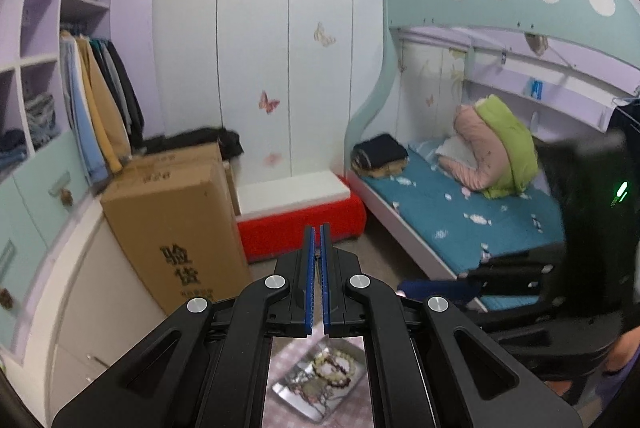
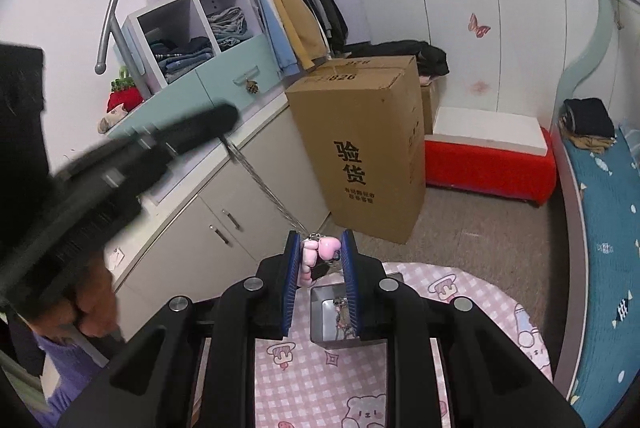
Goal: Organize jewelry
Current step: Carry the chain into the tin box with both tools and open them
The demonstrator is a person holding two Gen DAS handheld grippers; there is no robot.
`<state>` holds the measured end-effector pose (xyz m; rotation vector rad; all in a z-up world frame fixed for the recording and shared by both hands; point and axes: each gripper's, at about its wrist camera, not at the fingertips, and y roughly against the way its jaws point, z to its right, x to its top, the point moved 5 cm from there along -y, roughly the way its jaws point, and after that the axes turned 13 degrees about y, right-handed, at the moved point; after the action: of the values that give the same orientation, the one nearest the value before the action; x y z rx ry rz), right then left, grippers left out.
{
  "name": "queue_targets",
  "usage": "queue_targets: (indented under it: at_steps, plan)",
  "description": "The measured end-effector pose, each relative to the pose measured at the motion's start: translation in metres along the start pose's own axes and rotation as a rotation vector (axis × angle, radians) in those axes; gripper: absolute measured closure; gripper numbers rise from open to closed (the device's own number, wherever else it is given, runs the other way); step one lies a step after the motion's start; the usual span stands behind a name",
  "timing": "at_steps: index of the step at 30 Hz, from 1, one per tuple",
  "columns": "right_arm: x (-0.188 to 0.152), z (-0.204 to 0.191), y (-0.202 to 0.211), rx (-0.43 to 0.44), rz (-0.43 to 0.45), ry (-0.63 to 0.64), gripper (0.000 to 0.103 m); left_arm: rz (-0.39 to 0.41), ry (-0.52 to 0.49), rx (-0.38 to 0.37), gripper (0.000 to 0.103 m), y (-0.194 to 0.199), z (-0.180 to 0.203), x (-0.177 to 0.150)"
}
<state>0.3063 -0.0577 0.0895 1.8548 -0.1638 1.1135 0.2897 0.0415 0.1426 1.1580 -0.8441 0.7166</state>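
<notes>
My right gripper (image 2: 319,242) is shut on a pink charm (image 2: 320,252) on a silver chain (image 2: 260,183). The chain runs taut up and left to my left gripper (image 2: 224,119), whose tip looks closed on its other end. In the left wrist view the left gripper (image 1: 316,230) has its blue pads nearly together, with nothing clearly seen between them. Under it a metal tin (image 1: 292,394) holds bead bracelets (image 1: 334,368). The tin (image 2: 320,324) also shows below my right gripper, on a pink checked cloth (image 2: 320,380).
A tall cardboard box (image 2: 360,147) stands ahead beside white cabinets (image 2: 224,211). A red and white bench (image 2: 488,155) sits by the wall. A bunk bed with a blue mattress (image 1: 460,211) is to the right. The right gripper (image 1: 540,276) shows dark at right in the left wrist view.
</notes>
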Motion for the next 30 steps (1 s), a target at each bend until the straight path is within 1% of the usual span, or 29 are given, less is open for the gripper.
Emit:
queue_targets:
  at_steps: [2, 6, 16, 21, 27, 30]
  plan:
    - [-0.004, 0.001, -0.010, 0.002, -0.018, -0.003, 0.082, -0.039, 0.016, -0.002, 0.100, -0.018, -0.006, -0.014]
    - [-0.012, 0.004, -0.028, 0.010, -0.051, -0.013, 0.082, -0.087, 0.032, 0.001, 0.100, -0.041, -0.013, -0.032]
    - [-0.033, 0.015, -0.077, 0.038, -0.129, -0.055, 0.082, -0.176, 0.046, 0.010, 0.100, -0.083, -0.027, -0.067]
    - [-0.059, 0.024, -0.111, 0.045, -0.199, -0.086, 0.082, -0.272, 0.074, 0.014, 0.100, -0.117, -0.039, -0.104]
    - [-0.100, 0.036, -0.155, 0.042, -0.304, -0.127, 0.082, -0.398, 0.114, 0.034, 0.100, -0.158, -0.056, -0.159]
    - [-0.116, 0.041, -0.171, 0.037, -0.349, -0.140, 0.082, -0.440, 0.135, 0.044, 0.100, -0.171, -0.062, -0.179]
